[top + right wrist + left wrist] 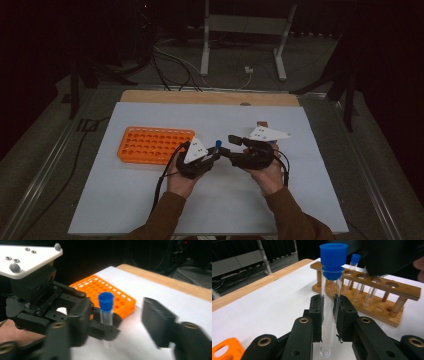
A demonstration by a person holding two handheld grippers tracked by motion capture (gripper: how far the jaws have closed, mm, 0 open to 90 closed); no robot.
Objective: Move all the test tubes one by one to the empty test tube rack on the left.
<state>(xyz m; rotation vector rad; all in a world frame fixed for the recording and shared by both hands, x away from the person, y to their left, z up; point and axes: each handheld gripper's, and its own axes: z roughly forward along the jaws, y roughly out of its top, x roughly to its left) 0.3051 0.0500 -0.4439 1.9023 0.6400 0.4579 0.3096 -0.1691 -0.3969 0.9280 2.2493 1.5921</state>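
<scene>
Beside orange rack [154, 144]: left hand-held gripper [329, 312] clamped on blue-capped test tube [331, 305]. Right hand-held gripper [113, 322] jaws apart, off tube. Keep tube upright, squeeze gently.

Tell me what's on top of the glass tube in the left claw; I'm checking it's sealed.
A blue cap sits on the tube, its plug pushed into the mouth. The tube looks empty, though the pads cover its middle.
</scene>
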